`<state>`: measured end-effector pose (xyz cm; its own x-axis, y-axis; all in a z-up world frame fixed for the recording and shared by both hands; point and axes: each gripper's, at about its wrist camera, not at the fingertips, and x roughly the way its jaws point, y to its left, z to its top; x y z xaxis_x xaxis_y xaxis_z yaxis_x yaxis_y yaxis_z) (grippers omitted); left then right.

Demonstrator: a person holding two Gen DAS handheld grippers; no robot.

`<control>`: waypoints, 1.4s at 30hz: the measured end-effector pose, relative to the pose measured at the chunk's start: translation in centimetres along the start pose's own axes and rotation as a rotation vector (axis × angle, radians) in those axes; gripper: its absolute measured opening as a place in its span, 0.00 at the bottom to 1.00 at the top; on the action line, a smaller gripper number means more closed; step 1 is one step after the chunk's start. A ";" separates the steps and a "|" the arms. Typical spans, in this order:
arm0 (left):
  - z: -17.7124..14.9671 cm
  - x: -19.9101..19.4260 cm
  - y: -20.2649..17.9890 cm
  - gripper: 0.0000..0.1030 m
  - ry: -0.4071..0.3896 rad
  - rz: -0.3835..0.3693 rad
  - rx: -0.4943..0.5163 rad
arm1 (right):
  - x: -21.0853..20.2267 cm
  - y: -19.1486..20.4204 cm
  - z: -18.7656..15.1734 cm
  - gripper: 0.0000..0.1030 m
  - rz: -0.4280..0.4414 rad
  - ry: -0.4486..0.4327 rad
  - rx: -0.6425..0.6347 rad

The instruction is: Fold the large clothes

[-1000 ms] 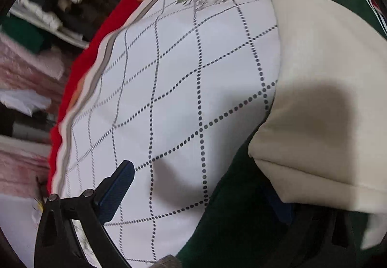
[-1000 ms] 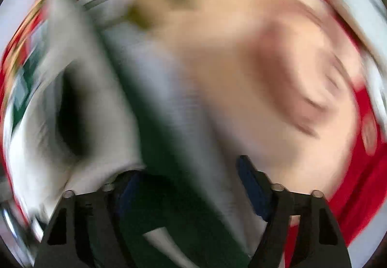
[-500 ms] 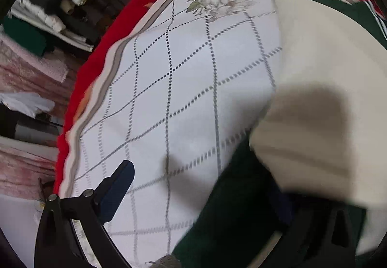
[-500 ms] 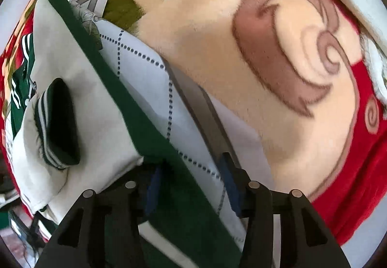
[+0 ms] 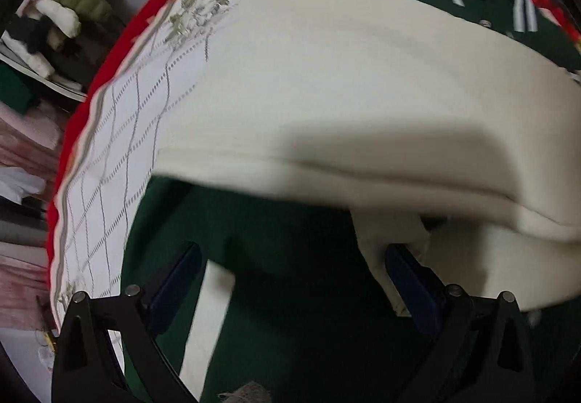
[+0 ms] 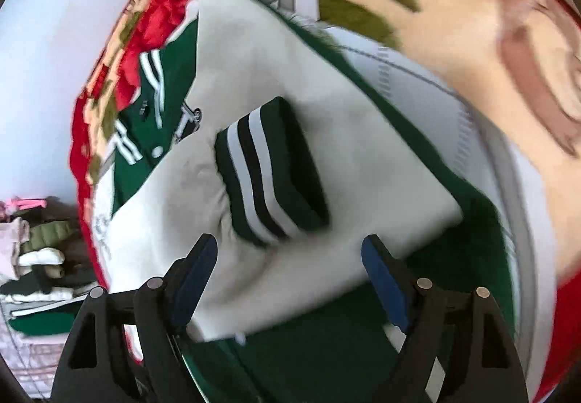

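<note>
A green and cream varsity jacket lies on the bed. In the left wrist view its cream sleeve point(image 5: 345, 94) spans the middle, and the green body point(image 5: 290, 294) lies below it. My left gripper point(image 5: 292, 250) hangs over that green cloth with its fingers wide apart; a cream flap touches the right pad point(image 5: 410, 279). In the right wrist view the folded cream sleeve point(image 6: 276, 76) ends in a green cuff with white stripes point(image 6: 268, 177). My right gripper point(image 6: 288, 240) is over the sleeve. Its jaws are opening, with cream cloth between them that the pads do not press.
Under the jacket are a white sheet with a dotted grid point(image 5: 120, 148) and a red floral blanket point(image 6: 454, 39). Piles of clothes point(image 5: 54, 14) fill shelves beyond the bed's left edge. A pale wall point(image 6: 43, 39) stands behind the bed.
The left gripper has slid from the bare sheet over onto the jacket. The right gripper's jaws, narrower around the green hem half a second ago, now stand wider over the cream sleeve and cuff.
</note>
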<state>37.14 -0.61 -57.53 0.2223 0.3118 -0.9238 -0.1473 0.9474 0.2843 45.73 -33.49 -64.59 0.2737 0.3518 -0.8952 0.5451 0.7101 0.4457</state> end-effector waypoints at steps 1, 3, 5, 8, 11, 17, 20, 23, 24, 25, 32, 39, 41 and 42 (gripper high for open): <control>0.3 0.1 0.3 1.00 -0.019 0.019 -0.003 | 0.9 -0.1 0.4 0.81 -0.017 0.019 -0.012; 1.0 0.5 0.9 1.00 -0.042 0.060 -0.009 | 3.2 1.2 1.2 0.79 -0.036 0.049 -0.021; 1.8 1.1 1.7 1.00 -0.050 0.104 -0.021 | 2.9 2.5 1.7 0.39 -0.074 0.010 -0.075; 3.1 2.8 4.3 1.00 -0.027 0.159 -0.081 | 0.1 3.8 2.3 0.17 -0.119 -0.082 -0.125; 4.1 3.5 6.7 1.00 0.020 0.118 -0.154 | -3.3 3.2 2.3 0.17 -0.140 -0.175 -0.095; 2.3 0.5 8.0 1.00 0.011 0.077 -0.075 | -2.1 -1.7 1.8 0.39 -0.213 0.021 -0.009; -1.4 -1.8 8.4 1.00 0.034 0.042 -0.012 | -3.6 -1.6 -0.9 0.42 -0.200 0.050 -0.058; -5.2 -2.5 8.8 1.00 0.074 0.043 0.042 | -4.4 -1.3 -5.5 0.62 -0.159 0.110 -0.088; -6.5 -2.4 8.7 1.00 0.084 0.056 0.066 | -3.9 -1.0 -7.4 0.62 -0.123 0.155 -0.085; -7.3 -2.2 8.6 1.00 0.094 0.064 0.083 | -3.4 -1.0 -8.9 0.62 -0.097 0.194 -0.084; -12.1 0.0 7.1 1.00 0.145 0.110 0.161 | 3.1 0.8 -18.1 0.67 -0.200 0.344 -0.168; -11.8 0.3 5.8 1.00 0.136 0.181 0.181 | 5.5 4.0 -21.1 0.70 -0.410 0.266 -0.286; -11.7 0.3 5.9 1.00 0.124 0.179 0.172 | 4.9 4.5 -21.7 0.30 -0.465 0.215 -0.309; -11.5 0.4 6.0 1.00 0.121 0.177 0.165 | 4.5 4.9 -22.0 0.13 -0.464 0.200 -0.299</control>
<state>25.26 4.34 -59.13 0.0890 0.4718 -0.8772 -0.0119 0.8811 0.4727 32.17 -14.98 -66.47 -0.1105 0.0508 -0.9926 0.3169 0.9484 0.0132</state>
